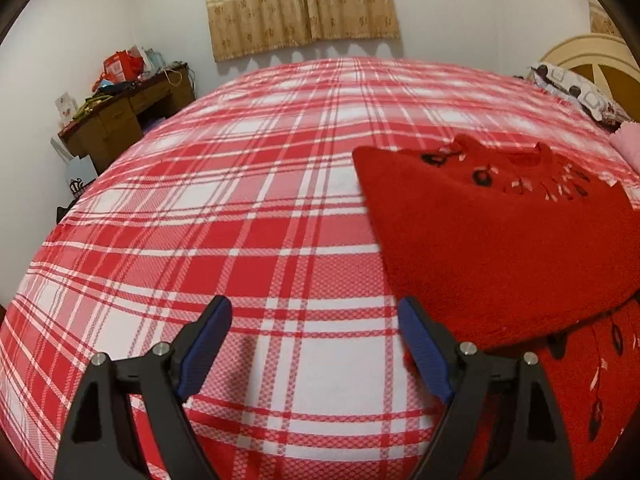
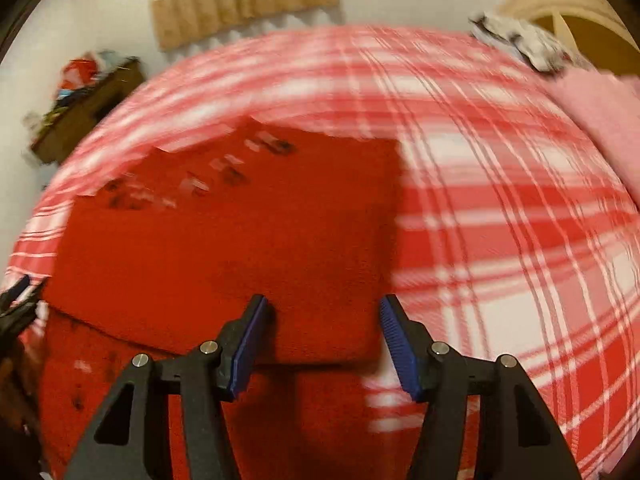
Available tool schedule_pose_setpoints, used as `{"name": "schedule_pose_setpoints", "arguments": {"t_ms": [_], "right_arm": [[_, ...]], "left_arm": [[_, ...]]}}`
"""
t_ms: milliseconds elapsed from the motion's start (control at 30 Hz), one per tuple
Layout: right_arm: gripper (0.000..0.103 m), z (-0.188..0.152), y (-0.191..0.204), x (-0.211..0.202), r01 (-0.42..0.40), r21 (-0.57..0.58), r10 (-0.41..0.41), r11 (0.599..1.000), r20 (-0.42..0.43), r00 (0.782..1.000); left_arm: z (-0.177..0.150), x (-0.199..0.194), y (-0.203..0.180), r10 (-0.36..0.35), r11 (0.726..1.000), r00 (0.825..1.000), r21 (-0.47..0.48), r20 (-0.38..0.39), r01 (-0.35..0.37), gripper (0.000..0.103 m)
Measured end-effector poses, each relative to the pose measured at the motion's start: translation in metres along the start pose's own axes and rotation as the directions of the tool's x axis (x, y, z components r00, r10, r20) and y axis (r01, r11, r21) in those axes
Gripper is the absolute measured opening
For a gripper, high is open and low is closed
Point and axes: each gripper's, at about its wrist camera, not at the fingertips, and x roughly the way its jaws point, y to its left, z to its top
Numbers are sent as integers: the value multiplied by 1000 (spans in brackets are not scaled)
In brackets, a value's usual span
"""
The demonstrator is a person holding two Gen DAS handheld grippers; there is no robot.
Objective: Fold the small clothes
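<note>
Red sweater (image 1: 500,240) lies on the plaid bedspread (image 1: 240,220), its top part folded over the lower part (pale and dark leaf marks show near the neckline). Left gripper (image 1: 316,312) hangs over bare plaid just beside the sweater's left edge, blue pads wide apart, gripping nothing. Right gripper (image 2: 323,308) hovers over the folded edge, pads apart, cloth beneath them unpinched. A pink cloth (image 2: 600,120) lies far right.

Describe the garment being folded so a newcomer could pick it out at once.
Start at the big bed with the red-and-white plaid sheet. On it, near the open grippers, lies the red sweater, partly folded over itself. Unlike the pale pink fabric towards the headboard, it is solid deep red and fuzzy, with small black and pale leaf-like marks.
</note>
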Motion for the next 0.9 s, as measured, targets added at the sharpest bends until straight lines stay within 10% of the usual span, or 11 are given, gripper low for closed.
{"name": "schedule_pose_setpoints", "arguments": {"t_ms": [67,433,900], "right_arm": [[59,-2,-21,2,-93,89,91,992,20,996],[61,-3,31,-52,-30,-86,49,996,222,974],[60,-22,39,-15,-20,-141,32,990,87,996]], "left_arm": [[0,4,-3,3,1000,1000,14,-22,-3,88],[-6,-3,-2,21,1000,1000,6,-12,-21,89],[-6,0,-3,21,1000,1000,11,-20,-20,89]]}}
